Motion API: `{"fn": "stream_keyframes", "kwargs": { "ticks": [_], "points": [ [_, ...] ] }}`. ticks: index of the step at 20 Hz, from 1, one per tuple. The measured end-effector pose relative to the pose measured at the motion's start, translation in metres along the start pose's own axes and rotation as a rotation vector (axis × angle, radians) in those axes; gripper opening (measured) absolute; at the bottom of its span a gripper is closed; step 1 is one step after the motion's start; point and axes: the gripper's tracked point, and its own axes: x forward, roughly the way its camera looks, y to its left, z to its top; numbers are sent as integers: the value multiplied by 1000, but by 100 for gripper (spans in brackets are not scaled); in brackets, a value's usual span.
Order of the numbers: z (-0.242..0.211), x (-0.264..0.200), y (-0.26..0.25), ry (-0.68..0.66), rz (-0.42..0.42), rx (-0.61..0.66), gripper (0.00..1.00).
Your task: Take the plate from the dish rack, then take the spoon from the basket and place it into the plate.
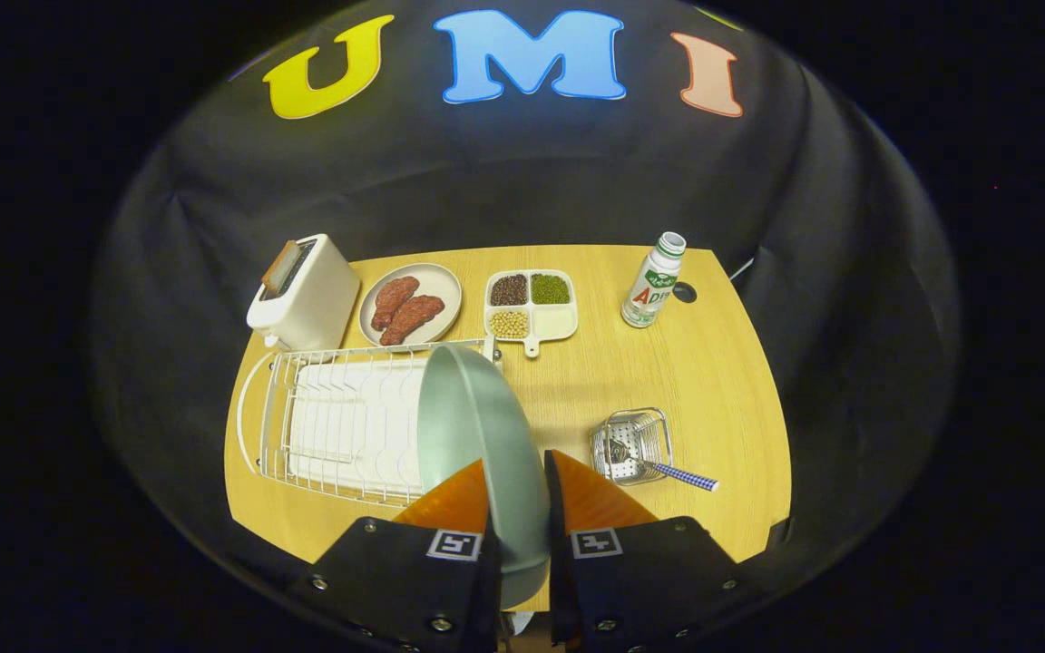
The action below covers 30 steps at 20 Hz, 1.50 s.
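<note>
Plate [477, 426] is held up on its edge between the jaws of the gripper [516, 490], which are nearly closed and pinch its rim from both sides. It hangs just over the right end of the white dish rack [332, 426], so it looks freshly lifted out. It stays tilted, likely because it stood that way in the rack. Well to the right, the spoon [668, 470] waits in the little wire basket [633, 443] on the wooden tabletop [668, 381].

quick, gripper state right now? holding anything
Gripper: shut on the plate, one finger on each side of its rim, plate held on edge beside the dish rack.
</note>
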Motion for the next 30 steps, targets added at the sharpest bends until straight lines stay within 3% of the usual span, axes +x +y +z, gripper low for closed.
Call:
{"fn": "stream_keyframes", "kwargs": {
  "ticks": [13,23,30],
  "points": [
    [-100,-12,-14,-6,347,125,21],
    [-180,20,-53,91,376,217,22],
    [-214,53,-53,142,426,291,21]
  ]
}}
